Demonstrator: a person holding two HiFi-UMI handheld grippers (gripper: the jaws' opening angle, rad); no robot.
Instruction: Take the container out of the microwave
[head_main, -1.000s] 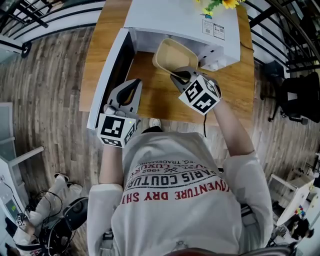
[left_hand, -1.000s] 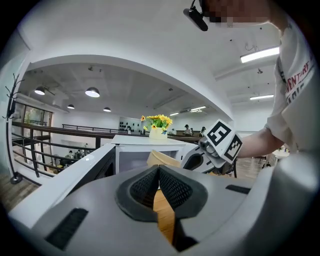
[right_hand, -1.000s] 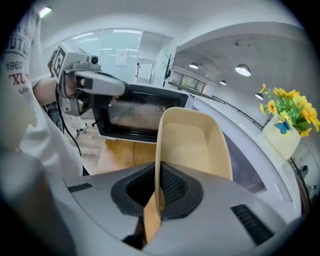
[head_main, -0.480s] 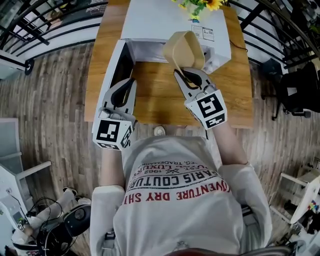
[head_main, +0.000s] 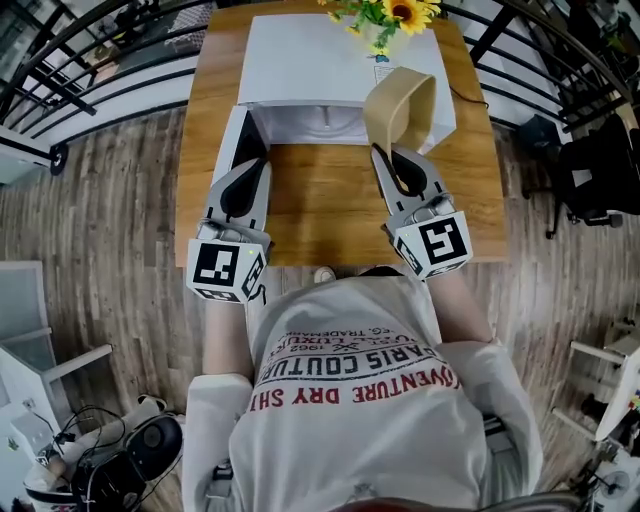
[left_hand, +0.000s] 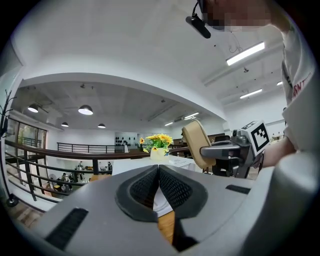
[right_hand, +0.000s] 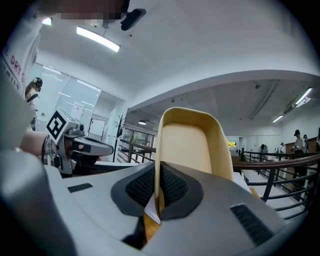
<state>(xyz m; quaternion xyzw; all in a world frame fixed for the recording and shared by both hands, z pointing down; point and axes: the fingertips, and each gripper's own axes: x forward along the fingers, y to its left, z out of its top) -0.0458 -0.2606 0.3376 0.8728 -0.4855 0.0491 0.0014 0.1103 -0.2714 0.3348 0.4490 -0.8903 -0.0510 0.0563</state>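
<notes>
Right tool (right_hand: 158, 186) tight on container (right_hand: 192, 145) rim; left tool (left_hand: 158, 182) closed, empty; open microwave door (head_main: 232, 140) only in head view

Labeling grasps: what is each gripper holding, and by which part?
Right gripper holds the tan container by its rim, jaws shut on it. Left gripper holds nothing, jaws together.

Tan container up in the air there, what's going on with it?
A person is working with a claw in each hand. The right claw is shut on the rim of the tan container, holding it tipped on edge above the wooden table, outside the white microwave, whose door stands open. The left claw is shut and empty, near that door.
</notes>
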